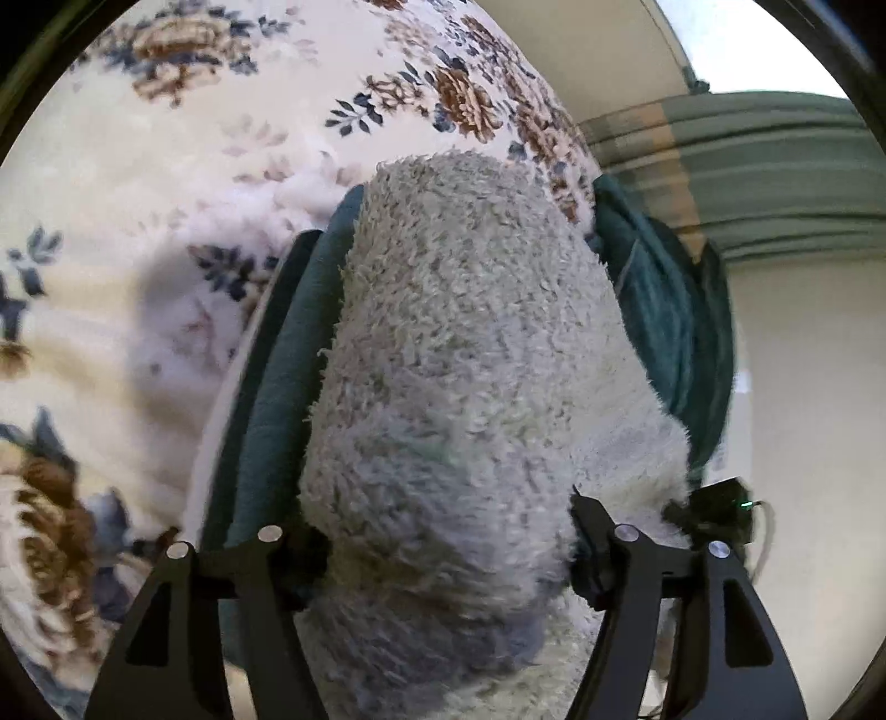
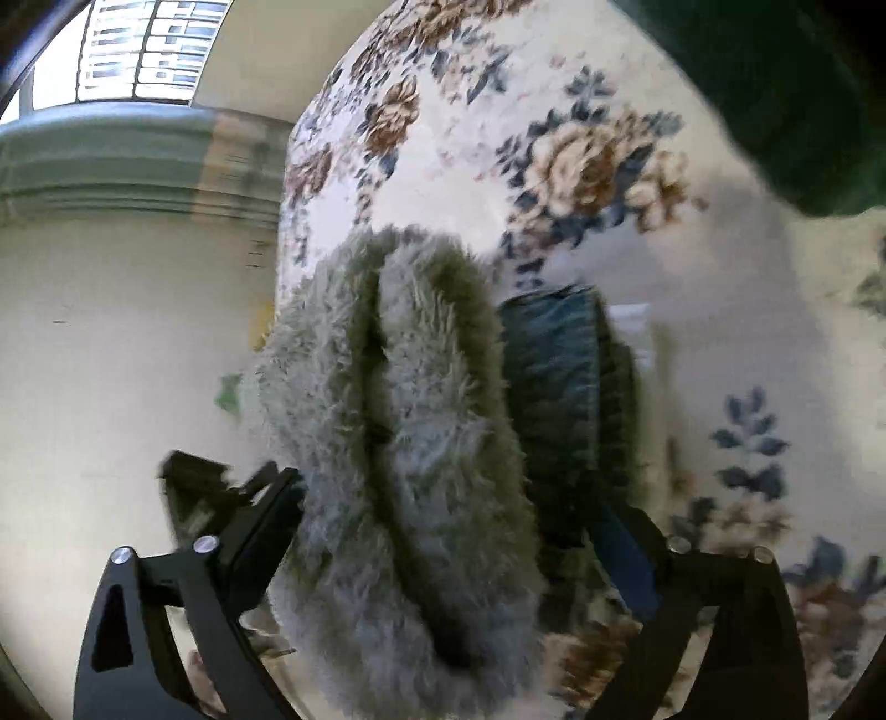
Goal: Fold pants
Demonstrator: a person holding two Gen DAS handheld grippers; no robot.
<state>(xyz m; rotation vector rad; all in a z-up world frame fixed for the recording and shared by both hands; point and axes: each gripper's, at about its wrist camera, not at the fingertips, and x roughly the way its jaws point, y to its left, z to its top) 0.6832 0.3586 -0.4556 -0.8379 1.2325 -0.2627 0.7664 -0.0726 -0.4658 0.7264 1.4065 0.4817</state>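
The pants (image 1: 459,360) are teal outside with a pale fluffy fleece lining. In the left wrist view a thick bunch of them fills the space between my left gripper's (image 1: 448,243) fingers, and the fingers are shut on it. In the right wrist view my right gripper (image 2: 448,343) is shut on another thick fold of the pants (image 2: 410,432), fleece showing with teal fabric on the right. Both bunches are lifted above the floral bed cover (image 1: 138,221). The fingertips are hidden by fabric.
The floral bed cover (image 2: 609,166) lies below and behind both grippers. A green striped curtain (image 1: 747,166) and pale wall stand beyond the bed's edge. A window (image 2: 144,50) shows at the top left of the right wrist view. A dark green cloth (image 2: 786,99) is at top right.
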